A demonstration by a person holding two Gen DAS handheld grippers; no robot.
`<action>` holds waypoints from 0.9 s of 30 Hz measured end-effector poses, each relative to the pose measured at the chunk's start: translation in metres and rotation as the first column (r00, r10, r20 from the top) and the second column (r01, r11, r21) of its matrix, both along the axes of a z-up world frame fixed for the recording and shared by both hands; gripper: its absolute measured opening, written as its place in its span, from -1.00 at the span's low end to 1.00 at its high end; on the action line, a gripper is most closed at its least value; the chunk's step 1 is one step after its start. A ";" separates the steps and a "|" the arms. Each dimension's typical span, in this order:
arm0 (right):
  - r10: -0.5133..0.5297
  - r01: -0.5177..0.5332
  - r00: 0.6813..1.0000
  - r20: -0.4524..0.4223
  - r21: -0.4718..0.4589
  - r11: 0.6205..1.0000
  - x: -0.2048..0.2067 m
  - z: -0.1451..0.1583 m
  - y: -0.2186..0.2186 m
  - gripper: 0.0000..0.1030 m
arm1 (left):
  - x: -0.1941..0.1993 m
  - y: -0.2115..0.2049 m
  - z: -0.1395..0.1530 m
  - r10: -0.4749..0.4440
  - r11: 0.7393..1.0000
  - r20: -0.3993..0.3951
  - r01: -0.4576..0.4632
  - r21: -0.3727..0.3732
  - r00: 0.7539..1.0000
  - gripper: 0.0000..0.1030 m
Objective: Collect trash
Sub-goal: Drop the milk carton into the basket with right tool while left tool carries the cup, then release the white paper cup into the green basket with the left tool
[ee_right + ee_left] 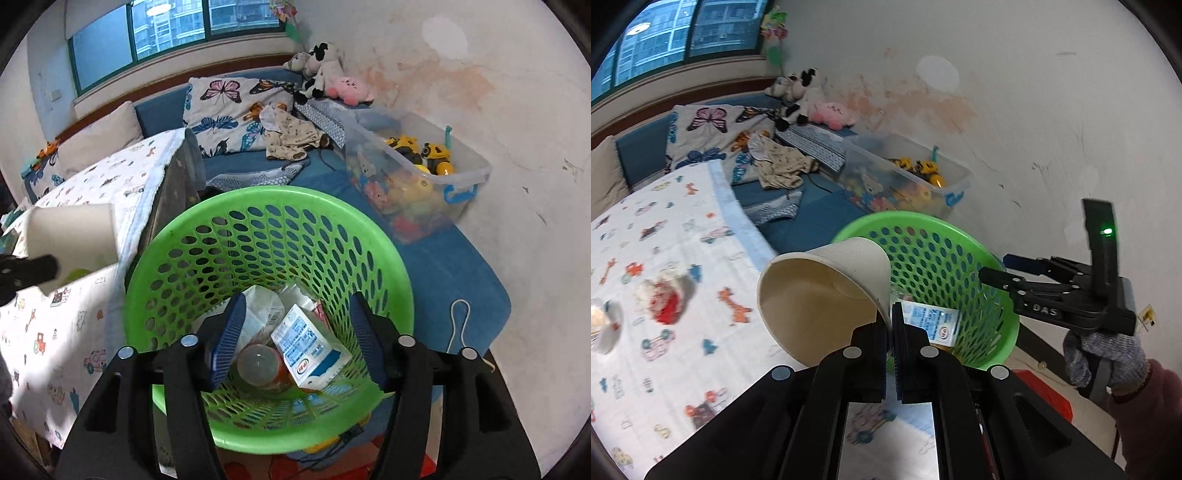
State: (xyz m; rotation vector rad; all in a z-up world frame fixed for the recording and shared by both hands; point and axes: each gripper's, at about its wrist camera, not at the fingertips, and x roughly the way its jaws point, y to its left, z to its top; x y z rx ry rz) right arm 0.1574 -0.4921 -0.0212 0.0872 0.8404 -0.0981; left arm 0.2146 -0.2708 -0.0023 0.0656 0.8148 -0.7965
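Observation:
My left gripper is shut on the rim of a white paper cup, held tipped on its side just left of the green perforated basket. The cup also shows at the far left of the right wrist view. My right gripper is open and empty, its blue-padded fingers over the mouth of the green basket. Inside lie a blue-and-white milk carton, a clear plastic bottle and crumpled wrappers. The right gripper also shows in the left wrist view, beside the basket.
A table with a cartoon-print cloth carries a red-and-white crumpled wrapper and a cup at the left edge. Behind are a blue sofa, a clear toy box, butterfly pillow, plush toys and the wall.

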 end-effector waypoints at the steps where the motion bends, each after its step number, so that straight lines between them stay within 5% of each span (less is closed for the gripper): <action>1: -0.002 0.002 1.000 0.004 0.007 1.000 -0.004 0.001 -0.002 0.20 | 0.000 -0.004 -0.001 -0.004 1.000 -0.001 0.004 0.004 1.000 -0.94; 9: -0.010 0.009 1.000 0.018 0.033 0.999 -0.022 0.002 -0.007 0.23 | 0.004 -0.047 -0.017 -0.055 0.997 -0.040 0.056 0.050 0.998 -0.93; 14: -0.021 0.020 0.999 0.026 0.047 0.999 -0.029 0.002 -0.011 0.24 | 0.003 -0.058 -0.023 -0.068 0.996 -0.041 0.070 0.051 0.997 -0.68; 27: 0.000 -0.003 0.999 0.036 0.068 0.998 -0.035 0.003 0.000 0.28 | -0.007 -0.018 -0.015 -0.012 0.999 -0.029 0.013 0.039 1.000 -0.52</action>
